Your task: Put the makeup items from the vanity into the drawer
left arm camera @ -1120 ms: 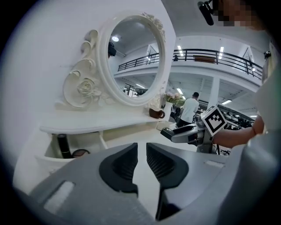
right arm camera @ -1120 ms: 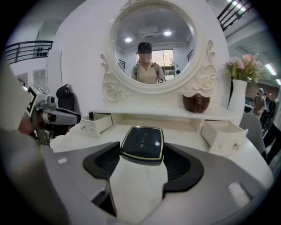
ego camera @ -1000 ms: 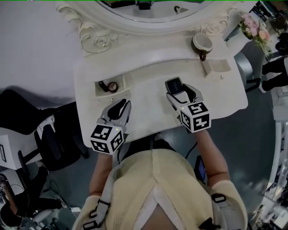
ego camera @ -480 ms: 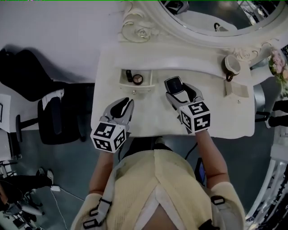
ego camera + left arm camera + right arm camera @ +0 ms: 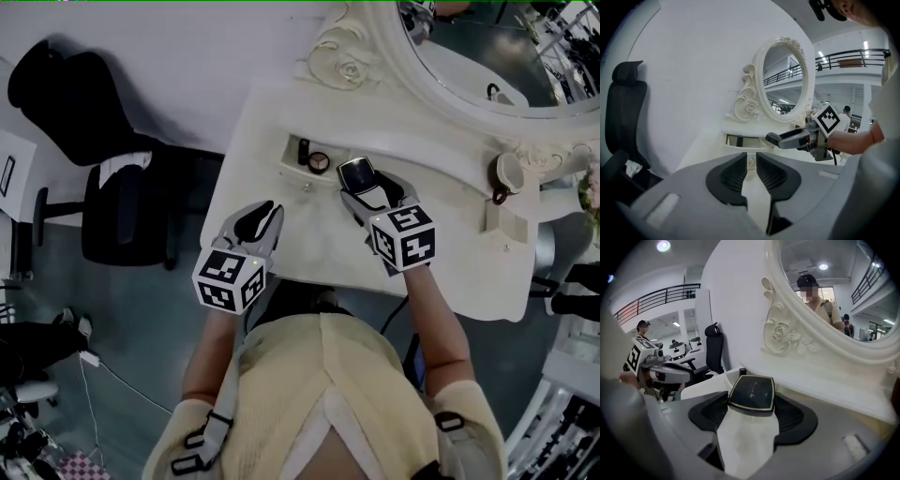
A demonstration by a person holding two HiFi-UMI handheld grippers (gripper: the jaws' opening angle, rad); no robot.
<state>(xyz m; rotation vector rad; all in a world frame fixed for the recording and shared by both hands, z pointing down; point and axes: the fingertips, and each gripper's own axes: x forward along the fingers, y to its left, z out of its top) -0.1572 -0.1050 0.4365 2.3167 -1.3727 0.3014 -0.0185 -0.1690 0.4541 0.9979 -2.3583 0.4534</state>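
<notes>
**What the views cut off or leave too small to tell**

Behind the drawer [image 5: 292, 171], the oval mirror [image 5: 487, 56] runs off the head view's top edge, so only its lower arc shows. Inside the drawer lie a dark stick-like item [image 5: 303, 151] and a round item [image 5: 319, 162], both too small to name. Just right of the drawer, the dark compact [image 5: 356, 173] covers the jaw tips of the right gripper [image 5: 364, 187] from above. The print on its lid is too fine to read in the right gripper view. Below the drawer, a small knob-like fitting [image 5: 751, 162] shows only as a sliver in the narrow gap of the left gripper [image 5: 751, 157]. Far right of the drawer, pink flowers [image 5: 593, 192] are clipped by the picture's edge.
</notes>
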